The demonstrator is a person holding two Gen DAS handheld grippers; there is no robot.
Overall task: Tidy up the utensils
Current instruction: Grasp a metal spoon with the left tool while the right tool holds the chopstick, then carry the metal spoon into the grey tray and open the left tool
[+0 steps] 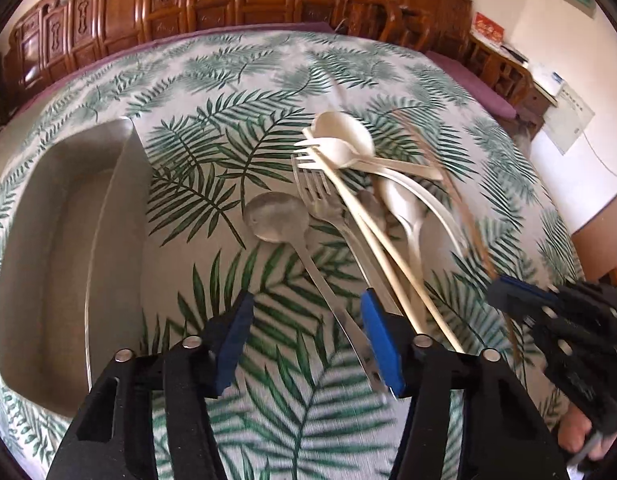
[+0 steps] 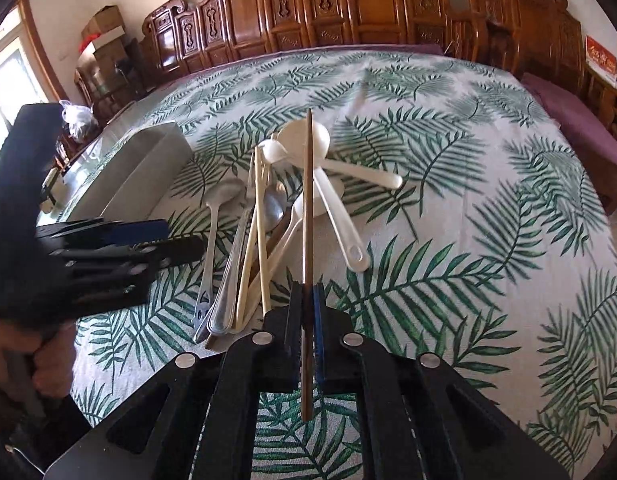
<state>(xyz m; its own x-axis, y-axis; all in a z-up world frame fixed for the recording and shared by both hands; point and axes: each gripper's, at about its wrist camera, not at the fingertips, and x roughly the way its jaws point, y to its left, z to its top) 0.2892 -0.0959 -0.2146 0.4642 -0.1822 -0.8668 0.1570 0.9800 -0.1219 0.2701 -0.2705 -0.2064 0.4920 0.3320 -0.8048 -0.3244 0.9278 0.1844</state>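
A home dining room: carved wooden chairs (image 2: 284,4), leaf-print tablecloth (image 2: 448,240).

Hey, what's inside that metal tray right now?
Nothing visible: the metal tray shows a bare floor in the left wrist view. Its near corner hides behind the left gripper.

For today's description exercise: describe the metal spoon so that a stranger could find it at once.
On the leaf-print tablecloth, right of the metal tray, lies a heap of utensils. The metal spoon lies at the heap's tray-side edge, beside a metal fork. Unlike the white plastic spoons, it is shiny grey with a round bowl.
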